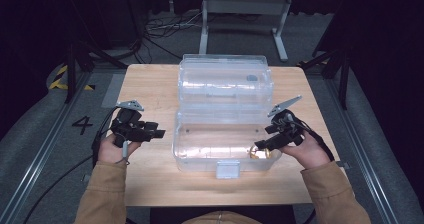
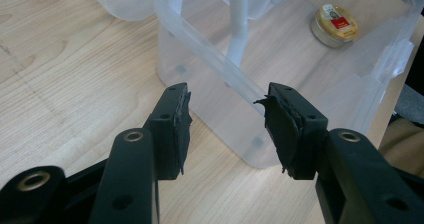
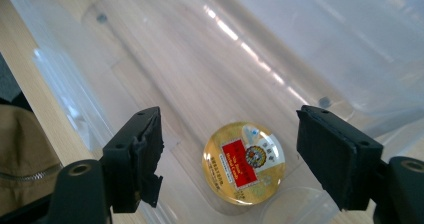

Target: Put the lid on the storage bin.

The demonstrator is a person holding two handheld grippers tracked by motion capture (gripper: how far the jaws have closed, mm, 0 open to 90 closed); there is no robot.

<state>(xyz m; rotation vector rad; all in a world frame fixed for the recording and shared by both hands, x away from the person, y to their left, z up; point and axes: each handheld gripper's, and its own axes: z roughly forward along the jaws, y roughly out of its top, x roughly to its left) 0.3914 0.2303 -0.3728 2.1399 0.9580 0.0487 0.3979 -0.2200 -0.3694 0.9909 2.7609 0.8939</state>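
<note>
the right claw (image 3: 227, 156) hangs open above the gold tin (image 3: 244, 162) lying in the clear box (image 1: 200, 154); left claw (image 2: 227, 126) open, empty. next probably: lid (image 1: 225, 79) down.

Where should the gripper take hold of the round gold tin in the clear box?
Probably across the tin's round side wall, coming straight down from above with the right gripper. The tin lies flat, label up, on the floor of the open box, whose near wall blocks a level approach.

Clear glossy plastic storage box (image 1: 200, 149), shiny gold tin (image 3: 243, 162) at its five o'clock corner, matt wood-grain table (image 1: 150, 84).
</note>
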